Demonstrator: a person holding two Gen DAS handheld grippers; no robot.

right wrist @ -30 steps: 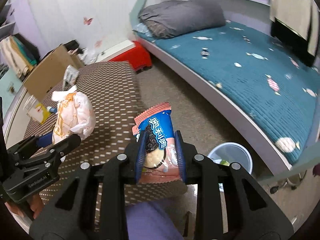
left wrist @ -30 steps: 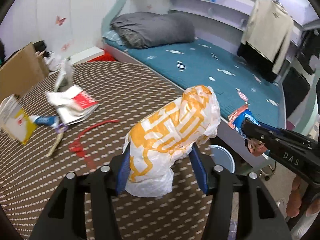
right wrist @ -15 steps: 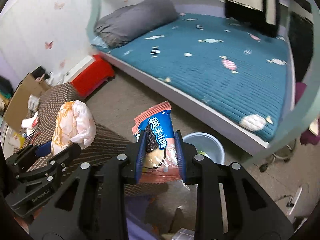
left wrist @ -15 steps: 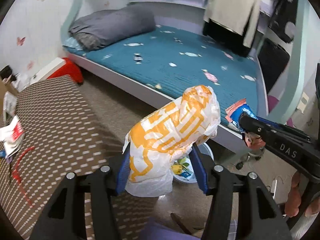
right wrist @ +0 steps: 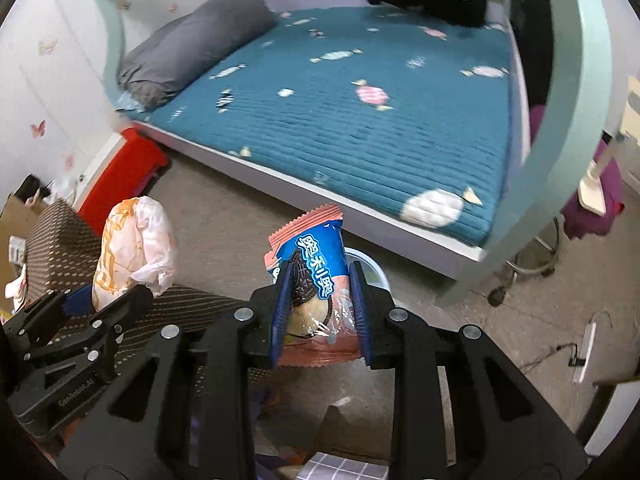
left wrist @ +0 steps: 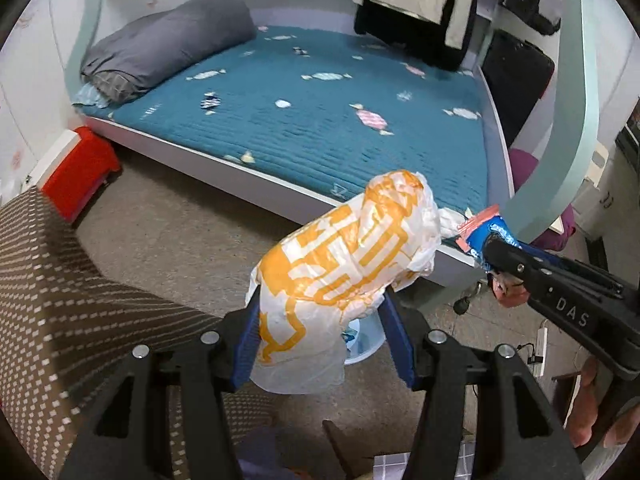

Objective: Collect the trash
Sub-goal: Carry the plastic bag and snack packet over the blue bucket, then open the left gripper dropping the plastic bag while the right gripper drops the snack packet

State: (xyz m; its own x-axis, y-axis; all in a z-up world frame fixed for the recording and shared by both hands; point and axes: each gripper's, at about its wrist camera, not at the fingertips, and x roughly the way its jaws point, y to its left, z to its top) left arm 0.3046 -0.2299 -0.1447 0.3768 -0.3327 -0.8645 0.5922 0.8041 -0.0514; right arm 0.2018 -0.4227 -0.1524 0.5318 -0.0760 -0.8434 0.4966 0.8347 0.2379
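Observation:
My left gripper (left wrist: 320, 340) is shut on a crumpled white and orange plastic bag (left wrist: 344, 264), which stands up between its blue pads. The same bag (right wrist: 132, 248) and left gripper (right wrist: 104, 300) show at the left of the right wrist view. My right gripper (right wrist: 320, 308) is shut on a blue and pink cookie wrapper (right wrist: 316, 272). That wrapper (left wrist: 480, 228) and the right gripper (left wrist: 496, 248) appear at the right of the left wrist view. A pale blue trash bin (right wrist: 372, 272) stands on the floor just behind the wrapper; its rim (left wrist: 366, 344) peeks out under the bag.
A bed with a teal quilt (left wrist: 320, 112) and grey bedding (left wrist: 168, 52) fills the far side. A brown dotted table (left wrist: 60, 300) lies at the left, a red box (left wrist: 80, 168) beyond it. A stool with a purple seat (right wrist: 592, 208) and floor cables (right wrist: 576, 356) are on the right.
Both grippers have swung right, off the brown table and out over the floor toward the bed, each keeping its load. The trash bin now sits directly beneath them.

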